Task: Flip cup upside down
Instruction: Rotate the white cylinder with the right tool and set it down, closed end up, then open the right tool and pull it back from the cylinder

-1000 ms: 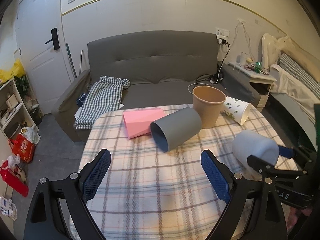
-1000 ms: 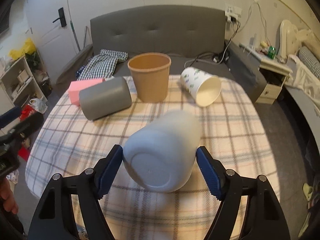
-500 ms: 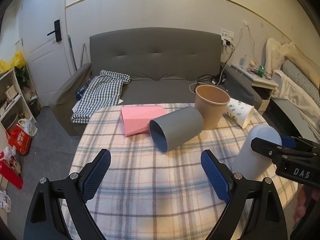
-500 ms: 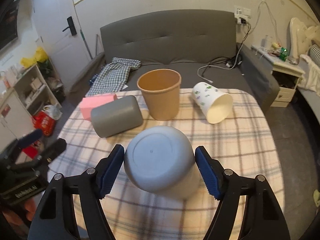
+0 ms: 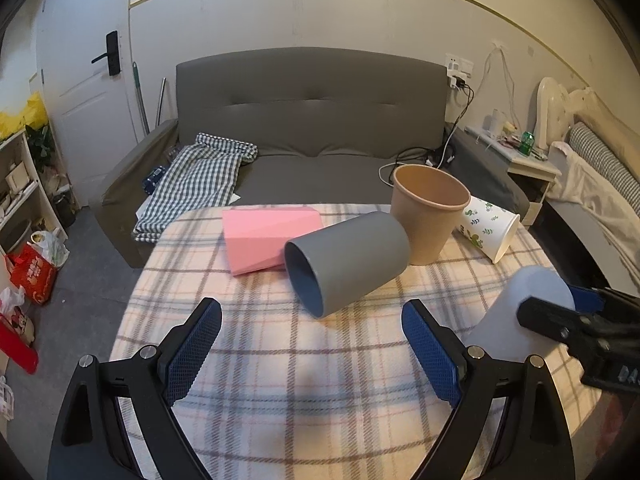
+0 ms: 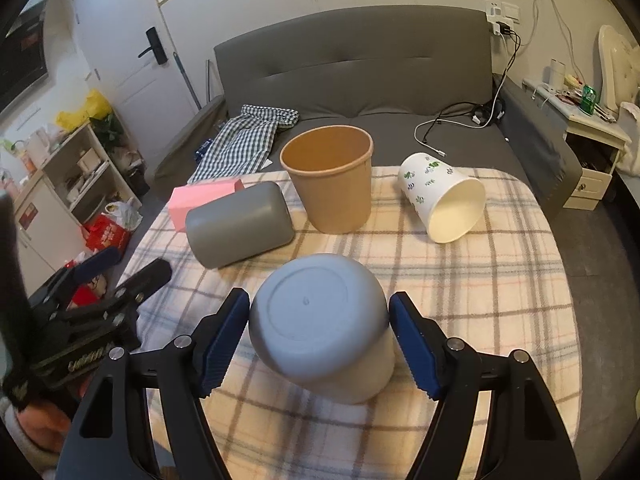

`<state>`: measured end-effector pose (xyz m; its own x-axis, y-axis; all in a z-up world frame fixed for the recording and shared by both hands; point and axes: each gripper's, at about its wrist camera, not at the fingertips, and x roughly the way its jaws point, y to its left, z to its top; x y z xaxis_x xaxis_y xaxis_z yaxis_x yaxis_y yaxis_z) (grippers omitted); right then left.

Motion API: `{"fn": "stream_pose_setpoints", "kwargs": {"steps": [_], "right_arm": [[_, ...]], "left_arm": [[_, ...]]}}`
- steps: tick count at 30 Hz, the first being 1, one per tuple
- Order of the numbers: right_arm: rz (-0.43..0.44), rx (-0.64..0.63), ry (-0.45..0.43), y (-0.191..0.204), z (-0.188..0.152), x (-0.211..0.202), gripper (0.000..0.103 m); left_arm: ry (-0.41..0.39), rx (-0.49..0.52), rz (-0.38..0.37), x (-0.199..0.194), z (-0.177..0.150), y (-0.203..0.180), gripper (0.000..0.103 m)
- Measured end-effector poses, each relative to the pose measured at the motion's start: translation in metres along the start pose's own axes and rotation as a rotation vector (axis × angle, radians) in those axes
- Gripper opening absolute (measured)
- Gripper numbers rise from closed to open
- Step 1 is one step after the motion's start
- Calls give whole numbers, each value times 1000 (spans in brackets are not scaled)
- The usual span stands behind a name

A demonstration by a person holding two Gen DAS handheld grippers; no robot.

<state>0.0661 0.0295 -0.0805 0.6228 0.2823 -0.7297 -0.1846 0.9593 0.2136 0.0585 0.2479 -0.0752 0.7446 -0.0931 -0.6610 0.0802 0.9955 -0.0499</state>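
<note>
A pale blue cup (image 6: 320, 328) stands upside down on the checked tablecloth (image 6: 500, 280), its flat bottom up. My right gripper (image 6: 320, 340) is shut on it, a blue pad on each side. The cup also shows in the left wrist view (image 5: 516, 316) at the right, held by the right gripper (image 5: 560, 308). My left gripper (image 5: 312, 356) is open and empty above the near middle of the table; it appears at the left of the right wrist view (image 6: 120, 276).
A grey cup (image 5: 348, 264) lies on its side in the middle. Behind it lie a pink box (image 5: 268, 236), an upright brown paper cup (image 5: 428, 216) and a tipped white leaf-print cup (image 5: 488, 232). A grey sofa (image 5: 312, 120) stands beyond the table.
My right gripper has turned the pale blue cup from lying on its side to bottom up and lowered it onto the cloth. The left gripper stayed open and nearly still.
</note>
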Motion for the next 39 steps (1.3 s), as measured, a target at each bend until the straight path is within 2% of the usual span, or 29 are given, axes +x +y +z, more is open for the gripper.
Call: {"fn": "stream_pose_setpoints", "kwargs": {"steps": [6,13,20,30,39], "right_arm": [[10,4,-4,-5,-4,-5,71],[-5,-6,-10,-2,-1,-6,71],[-17,2,-82,-4,4,-36,75],[-108,1,-173,-19,-3,-100,75],[-209,-8,-205,-37,-27,-135,76]], "left_arm": [[5,26,-8,0,0,-10,94],[-2,58,30,-8,0,-15,94],[-41,67,51,-26,3,-23,94],[-158,115,35,-73,4,-52,94],[-197,66,-10,-97,-2,-62,94]]}}
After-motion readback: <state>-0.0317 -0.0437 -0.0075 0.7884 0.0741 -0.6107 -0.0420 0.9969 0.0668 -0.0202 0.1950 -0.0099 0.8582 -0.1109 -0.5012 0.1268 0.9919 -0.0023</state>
